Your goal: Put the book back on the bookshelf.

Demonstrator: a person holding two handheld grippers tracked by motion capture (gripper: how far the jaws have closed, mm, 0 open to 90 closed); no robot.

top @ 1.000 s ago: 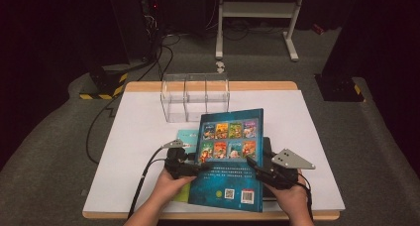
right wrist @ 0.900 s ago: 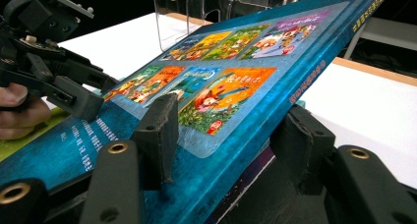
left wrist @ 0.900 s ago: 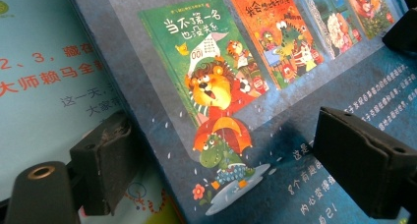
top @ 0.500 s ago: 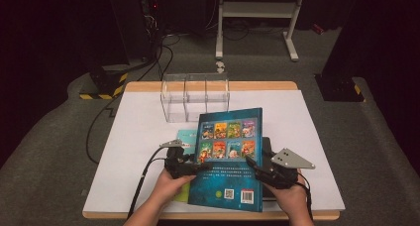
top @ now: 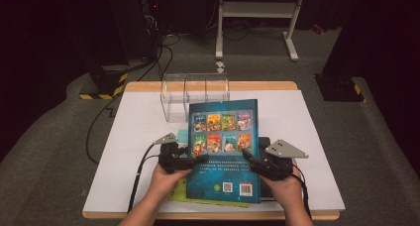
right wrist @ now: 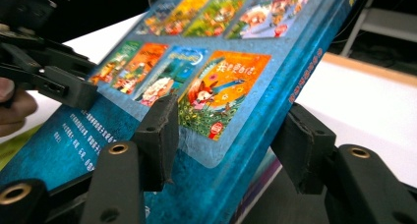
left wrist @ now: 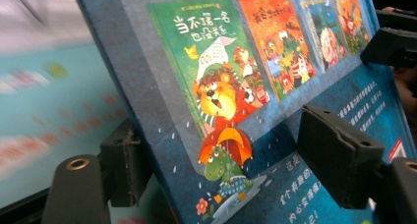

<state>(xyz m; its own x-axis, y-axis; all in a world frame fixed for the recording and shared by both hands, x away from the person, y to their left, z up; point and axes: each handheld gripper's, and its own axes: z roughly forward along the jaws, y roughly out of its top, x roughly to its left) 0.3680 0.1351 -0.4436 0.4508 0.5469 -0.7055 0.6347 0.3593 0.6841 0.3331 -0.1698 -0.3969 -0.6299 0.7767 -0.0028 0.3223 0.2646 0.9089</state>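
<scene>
A blue picture book (top: 225, 151) with small cover pictures on its back is held up off the table, its far edge raised. My left gripper (top: 195, 159) is shut on its left edge, and my right gripper (top: 247, 162) is shut on its right edge. In the left gripper view the book (left wrist: 236, 86) runs slantwise between the jaws of the left gripper (left wrist: 231, 165), with the right gripper (left wrist: 393, 42) at the top right. In the right gripper view the right gripper (right wrist: 228, 145) clamps the book (right wrist: 196, 62) by its spine side, and the left gripper (right wrist: 49, 71) shows opposite.
A clear plastic divided box (top: 195, 94) stands just behind the book on the white table cover (top: 307, 122). Under the held book lie a teal book (top: 182, 136), a yellow-green one (top: 198, 200) near the front edge and a dark one (top: 265, 141).
The book's far edge has risen a little towards the clear box. Both grippers keep their hold on its sides.
</scene>
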